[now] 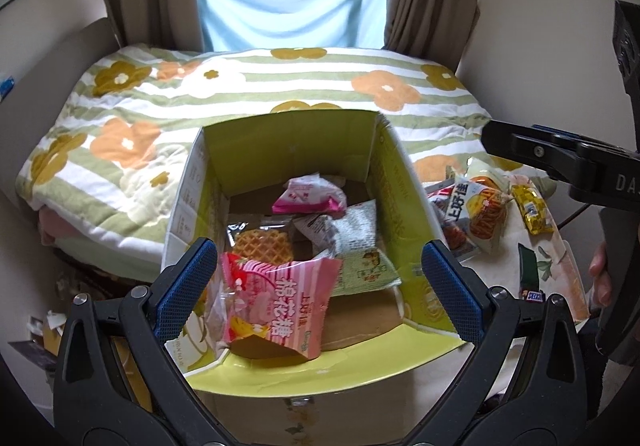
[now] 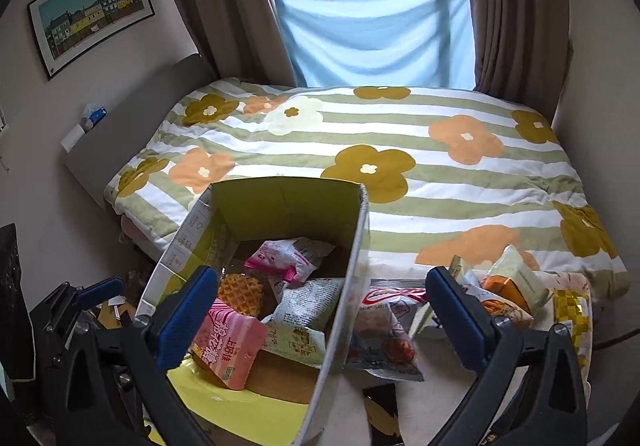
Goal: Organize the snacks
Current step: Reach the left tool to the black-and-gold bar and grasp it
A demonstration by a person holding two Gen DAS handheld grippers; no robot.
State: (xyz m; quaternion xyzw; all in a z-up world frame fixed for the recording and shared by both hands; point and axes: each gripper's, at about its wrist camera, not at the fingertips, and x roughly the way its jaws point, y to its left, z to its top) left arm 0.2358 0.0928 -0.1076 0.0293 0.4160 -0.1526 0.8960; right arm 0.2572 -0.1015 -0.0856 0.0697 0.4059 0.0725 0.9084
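Observation:
An open yellow-green cardboard box (image 1: 394,182) holds several snack packs: a pink marshmallow pack (image 1: 280,302) at the front, a waffle (image 1: 262,244), a white-grey pack (image 1: 344,230) and a pink-white pack (image 1: 308,194). My left gripper (image 1: 320,290) is open and empty above the box's near edge. My right gripper (image 2: 320,320) is open and empty, straddling the box's right wall (image 2: 344,298). It shows in the left wrist view (image 1: 560,158) above loose snacks. Loose packs lie right of the box: an orange-white chips pack (image 1: 484,214), a yellow pack (image 1: 532,210) and a red-white pack (image 2: 384,326).
A bed with a green-striped flowered quilt (image 2: 400,150) lies behind the box. A window with a blue cloth (image 2: 376,30) and brown curtains stands beyond. A framed picture (image 2: 92,14) hangs on the left wall. The floral cloth (image 1: 560,266) under the loose snacks ends at right.

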